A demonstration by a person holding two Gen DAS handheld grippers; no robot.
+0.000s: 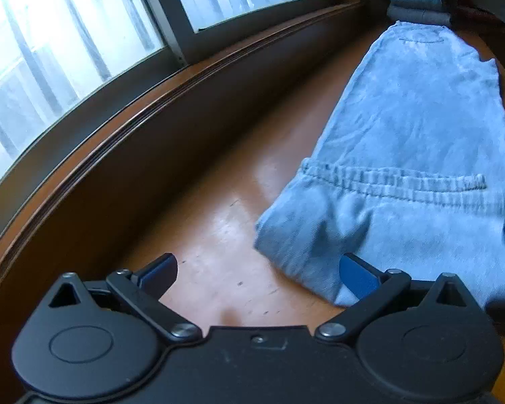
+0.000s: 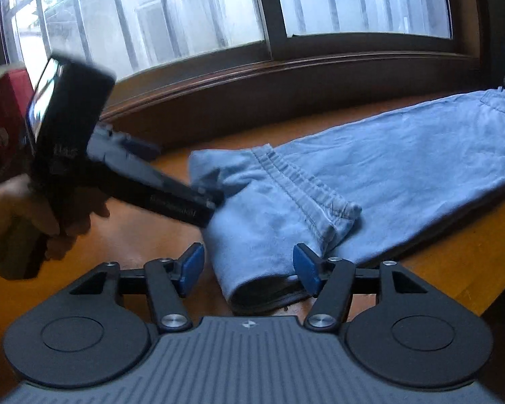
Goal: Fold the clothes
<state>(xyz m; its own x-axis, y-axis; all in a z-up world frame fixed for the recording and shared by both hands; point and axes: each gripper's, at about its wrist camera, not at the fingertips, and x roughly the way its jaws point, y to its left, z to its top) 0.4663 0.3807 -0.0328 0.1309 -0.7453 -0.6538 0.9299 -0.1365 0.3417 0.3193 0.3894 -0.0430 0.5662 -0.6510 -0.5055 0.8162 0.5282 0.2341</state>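
Now mid-fold: the right gripper (image 2: 247,269) stands open, nothing pinched, the folded end of the pale blue trousers (image 2: 320,188) just ahead of its fingers. Left gripper (image 1: 257,274), also open, sits beside that fold. Next likely: grip the doubled edge; folded clothes (image 1: 417,0) lie beyond.

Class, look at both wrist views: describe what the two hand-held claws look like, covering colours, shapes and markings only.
Both tools are black. The left claw has blue finger pads on black linkage bars with silver pivot screws, set between two round black housings. The right claw matches it, with blue pads and a grey ribbed plate behind them. Seen from the right wrist, the left tool carries a glossy black block and faint white lettering along its body.
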